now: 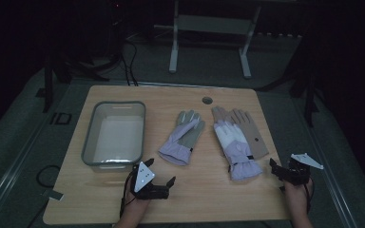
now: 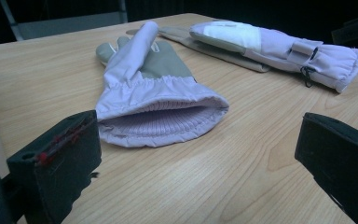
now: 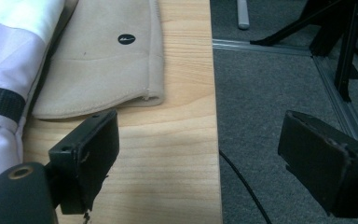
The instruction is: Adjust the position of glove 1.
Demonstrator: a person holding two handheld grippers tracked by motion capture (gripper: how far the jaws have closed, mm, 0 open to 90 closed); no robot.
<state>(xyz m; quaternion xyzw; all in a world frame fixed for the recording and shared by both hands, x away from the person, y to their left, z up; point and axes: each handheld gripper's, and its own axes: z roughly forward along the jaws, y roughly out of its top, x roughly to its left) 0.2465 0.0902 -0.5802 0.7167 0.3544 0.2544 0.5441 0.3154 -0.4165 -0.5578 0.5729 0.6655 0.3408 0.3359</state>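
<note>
A lilac glove with a grey palm (image 1: 183, 137) lies mid-table with its open cuff toward me. My left gripper (image 1: 160, 172) sits just in front of that cuff, open and holding nothing. In the left gripper view the ribbed cuff of the glove (image 2: 161, 119) lies ahead, between the wide-apart jaws of that gripper (image 2: 198, 144). To the right, a lilac and white glove (image 1: 235, 145) rests on top of a beige glove (image 1: 253, 133). My right gripper (image 1: 281, 169) is open at the table's right edge, near the beige glove's cuff (image 3: 102, 65). Its jaws (image 3: 200, 149) straddle the table edge.
A clear plastic bin (image 1: 89, 142) stands empty on the left of the wooden table (image 1: 204, 194). A cable hole (image 1: 207, 100) sits near the far edge. Beyond the right edge lies grey carpet (image 3: 270, 93) with a cable and stand legs (image 3: 340, 51). A metal frame (image 1: 209, 42) stands behind the table.
</note>
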